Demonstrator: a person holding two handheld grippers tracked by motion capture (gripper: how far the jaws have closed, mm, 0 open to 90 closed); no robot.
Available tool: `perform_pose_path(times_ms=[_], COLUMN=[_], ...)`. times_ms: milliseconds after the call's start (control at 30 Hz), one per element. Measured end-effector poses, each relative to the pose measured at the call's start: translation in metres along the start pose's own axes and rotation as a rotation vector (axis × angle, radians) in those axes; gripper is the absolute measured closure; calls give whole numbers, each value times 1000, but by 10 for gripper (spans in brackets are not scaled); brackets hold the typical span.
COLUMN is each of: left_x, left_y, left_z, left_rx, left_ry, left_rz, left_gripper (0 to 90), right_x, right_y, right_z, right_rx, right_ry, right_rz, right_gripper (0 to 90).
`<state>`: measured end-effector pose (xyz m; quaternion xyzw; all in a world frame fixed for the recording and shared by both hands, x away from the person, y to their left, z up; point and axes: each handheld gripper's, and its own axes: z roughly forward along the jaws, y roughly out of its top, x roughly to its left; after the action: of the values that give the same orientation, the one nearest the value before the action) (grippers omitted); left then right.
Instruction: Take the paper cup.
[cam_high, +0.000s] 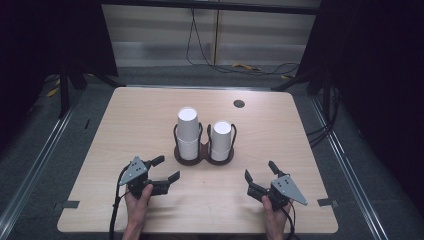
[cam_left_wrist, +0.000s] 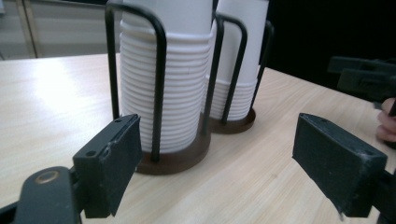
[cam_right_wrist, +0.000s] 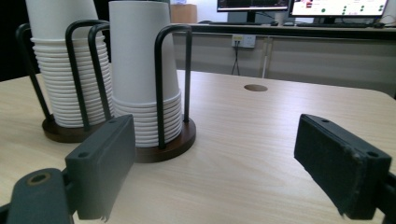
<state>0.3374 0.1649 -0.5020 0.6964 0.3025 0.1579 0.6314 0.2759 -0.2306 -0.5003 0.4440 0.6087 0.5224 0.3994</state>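
1. A wooden table (cam_high: 125, 130) bears a dark double holder (cam_high: 203, 156) near its middle, with black wire hoops rising round two stacks of white paper cups.
2. The left stack (cam_high: 188, 132) is the taller in the high view; the right stack (cam_high: 221, 141) stands just beside it in the holder's other ring (both stacks are upside down, bases up).
3. The left gripper (cam_high: 166, 168) sits on the near left part of the table, held in a hand (cam_high: 138, 197) that comes in from the bottom edge. Its jaws stand wide apart with nothing between them, and they point toward the holder.
4. In the left gripper view, the taller stack (cam_left_wrist: 163, 93) stands ahead between the jaws, clear of both pads; the shorter stack (cam_left_wrist: 240, 60) is behind it to the right, and the other gripper shows at the right edge.
5. The right gripper (cam_high: 260, 172) sits on the near right part of the table, in the other hand (cam_high: 272, 207). Its jaws too are spread and hold nothing.
6. In the right gripper view, the shorter stack (cam_right_wrist: 144, 79) is nearest, ahead and left of centre, with the taller one (cam_right_wrist: 70, 70) behind it at the left edge.
7. Both grippers lie well apart from each other, each short of the holder and touching no cup.
8. A round hole (cam_high: 239, 103) marks the table's far right part (a cable port, by its look).
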Motion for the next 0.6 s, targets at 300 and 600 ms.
perform_pose_path(times_ms=[300,600], left_x=[-1,0], left_y=[14,26], left_z=[5,9], left_rx=[37,34], left_ry=[-11,-49], left_rz=[40,43], left_gripper=[156,156], right_x=[0,0], right_y=[0,0], right_z=[-1,-1], right_rx=[7,8], right_ry=[41,41], right_rz=[-1,-1], right_gripper=[129,130])
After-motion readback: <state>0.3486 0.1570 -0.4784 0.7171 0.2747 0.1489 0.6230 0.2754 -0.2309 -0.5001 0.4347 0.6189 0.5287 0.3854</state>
